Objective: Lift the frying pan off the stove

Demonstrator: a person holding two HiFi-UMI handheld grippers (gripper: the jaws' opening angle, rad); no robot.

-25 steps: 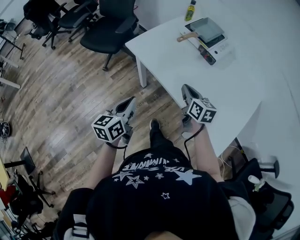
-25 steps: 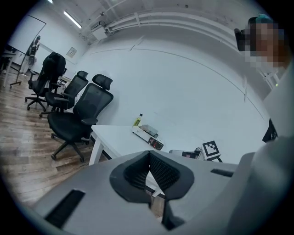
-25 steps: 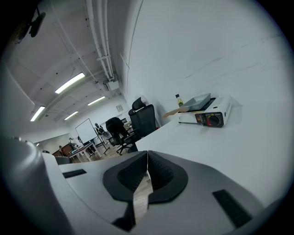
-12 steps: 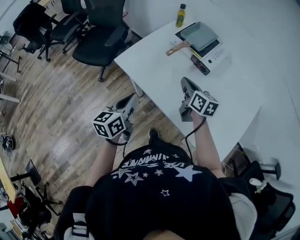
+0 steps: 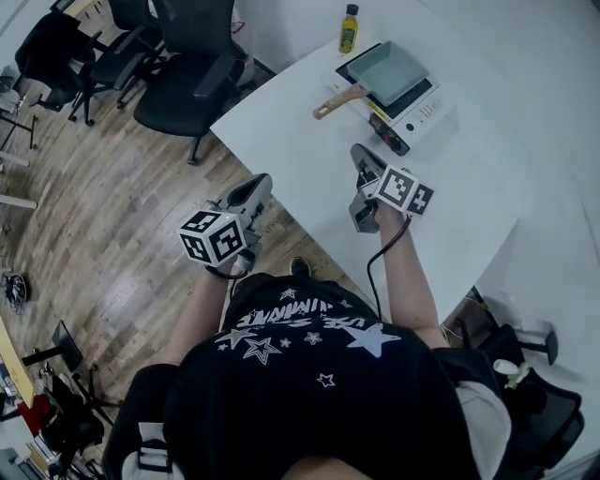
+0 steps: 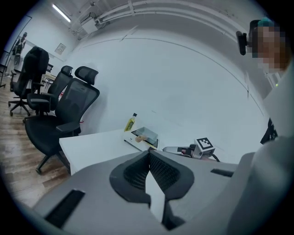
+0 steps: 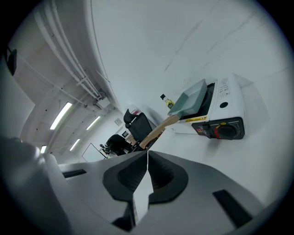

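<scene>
A square grey-green frying pan (image 5: 389, 70) with a wooden handle (image 5: 336, 99) sits on a white portable stove (image 5: 419, 105) at the far side of the white table (image 5: 281, 141). My right gripper (image 5: 360, 157) is shut and empty. It hovers over the table, short of the stove and pointing at it. In the right gripper view its jaws (image 7: 147, 154) meet below the pan (image 7: 192, 102) and its handle (image 7: 157, 131). My left gripper (image 5: 249, 190) is shut and empty, off the table's near edge over the floor. From the left gripper view the pan (image 6: 147, 134) looks small and far.
A yellow oil bottle (image 5: 348, 27) stands behind the stove near the table's far corner. The stove's black knob panel (image 7: 220, 130) faces the right gripper. Black office chairs (image 5: 187, 66) stand on the wooden floor to the left of the table.
The person has stepped toward the table. Both grippers have moved forward; the right one has come from the table's edge to over its top, nearer the stove. Both stayed shut.
</scene>
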